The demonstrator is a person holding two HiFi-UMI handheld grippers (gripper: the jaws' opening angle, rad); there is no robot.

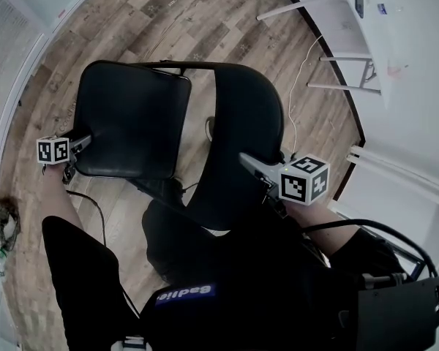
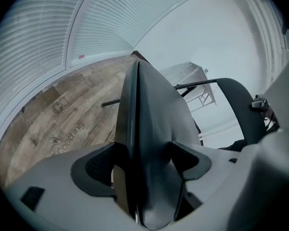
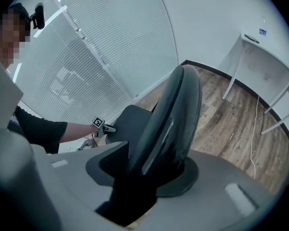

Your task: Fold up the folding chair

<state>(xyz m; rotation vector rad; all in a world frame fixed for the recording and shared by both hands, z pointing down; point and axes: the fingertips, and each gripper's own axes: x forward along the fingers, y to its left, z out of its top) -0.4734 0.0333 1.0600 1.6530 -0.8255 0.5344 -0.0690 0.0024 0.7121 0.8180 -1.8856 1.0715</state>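
Note:
A black folding chair stands on the wood floor. Its seat is tipped up beside the backrest. My left gripper is at the seat's near left edge. In the left gripper view the seat runs between the jaws of this gripper, with a pale gap at the left pad, so it is open. My right gripper is at the backrest's near edge. In the right gripper view the backrest fills the gap between the pads, and this gripper is shut on it.
White table legs and a white desk stand to the right, with a thin cable on the floor by them. A window wall with blinds lies beyond the chair. A small heap lies at the left wall.

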